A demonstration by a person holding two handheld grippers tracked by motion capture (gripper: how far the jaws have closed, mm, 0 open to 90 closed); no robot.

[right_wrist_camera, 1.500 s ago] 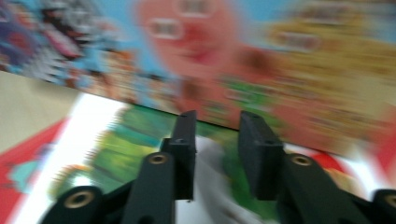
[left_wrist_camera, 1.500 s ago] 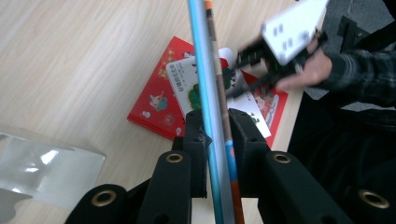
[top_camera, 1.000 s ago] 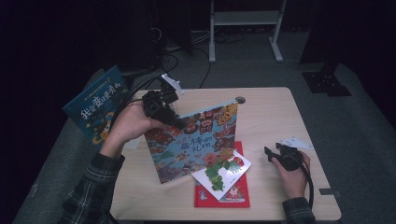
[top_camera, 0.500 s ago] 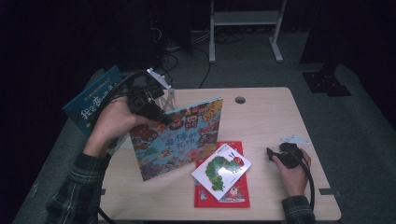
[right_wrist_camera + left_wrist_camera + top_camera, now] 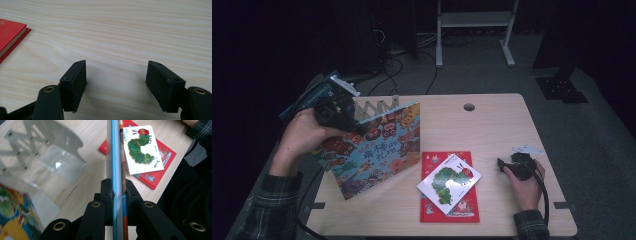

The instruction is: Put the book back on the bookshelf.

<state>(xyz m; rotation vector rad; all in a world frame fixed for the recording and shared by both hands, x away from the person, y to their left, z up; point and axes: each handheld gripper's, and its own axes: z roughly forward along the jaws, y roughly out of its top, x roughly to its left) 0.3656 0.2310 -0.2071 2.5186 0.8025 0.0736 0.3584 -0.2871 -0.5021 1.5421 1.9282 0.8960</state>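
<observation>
While a large picture book (image 5: 379, 145) is clamped by its upper left corner in the left gripper (image 5: 343, 119), it is held tilted above the left part of the pale wooden table (image 5: 502, 125), its colourful cover turned toward the near side and its lower corner close to the tabletop near the left edge. Seen along the left gripper's own jaws, the book's thin spine edge (image 5: 117, 157) is pinched tight between the two black pads, which are closed firmly on it. A silver folding book rack (image 5: 374, 106) is seen just behind the held book at the far left of the table, its metal plates (image 5: 50, 147) showing beside the book in the left gripper view. At the near middle of the table a red book (image 5: 451, 200) lies flat, and a smaller white book with a green caterpillar (image 5: 449, 182) is laid slantwise on top of it. At the right, near the edge, the right gripper (image 5: 504, 165) is rested low on the table, pointed left toward the red book and well apart from it. Its jaws have just been opening and are parted wide, with bare wood and nothing else between the fingers (image 5: 75, 82). A corner of the red book (image 5: 10, 37) is seen at the left of the right gripper view.
</observation>
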